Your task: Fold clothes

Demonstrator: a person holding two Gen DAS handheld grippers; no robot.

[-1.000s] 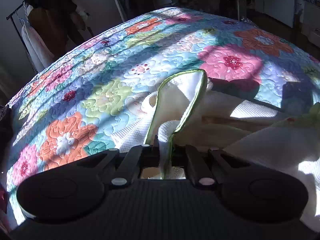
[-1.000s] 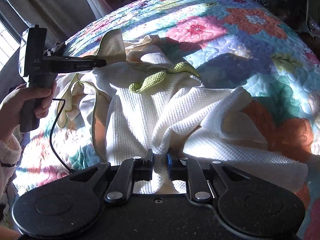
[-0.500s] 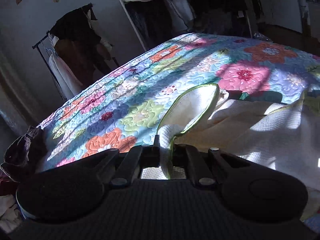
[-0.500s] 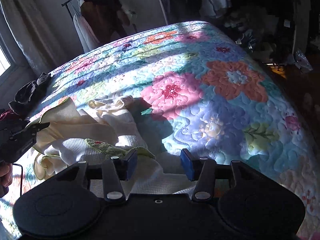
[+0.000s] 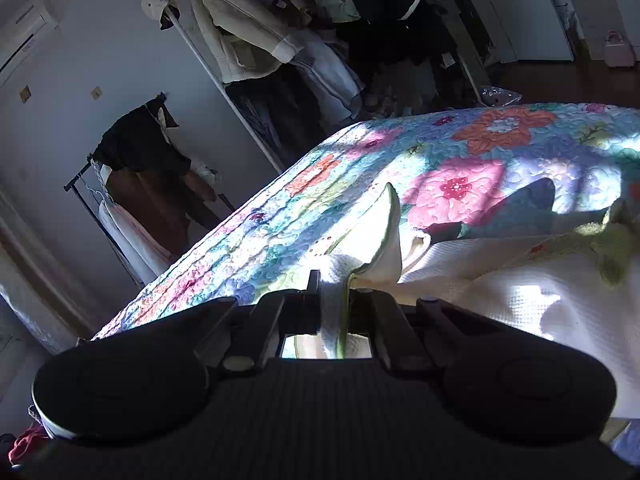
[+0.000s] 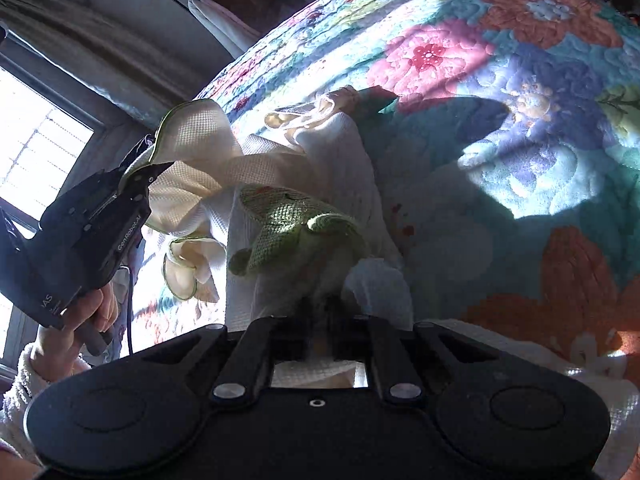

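A white waffle-knit garment (image 6: 304,168) with green trim lies crumpled on the floral quilt (image 6: 520,92); its green collar (image 6: 292,232) sits in the middle. My left gripper (image 5: 335,300) is shut on a green-edged corner of the garment (image 5: 384,240) and holds it up off the bed; it also shows at the left of the right wrist view (image 6: 148,172). My right gripper (image 6: 318,312) is shut on a fold of the garment near the collar, lifting it.
The floral quilt (image 5: 480,152) covers the whole bed. Clothes racks with hanging coats (image 5: 248,40) and dark garments (image 5: 148,172) stand beyond the bed's far edge. A bright window (image 6: 36,160) is at the left.
My right gripper opened half a second ago and has shut again on the garment near the collar. Both grippers have lifted the cloth higher off the quilt.
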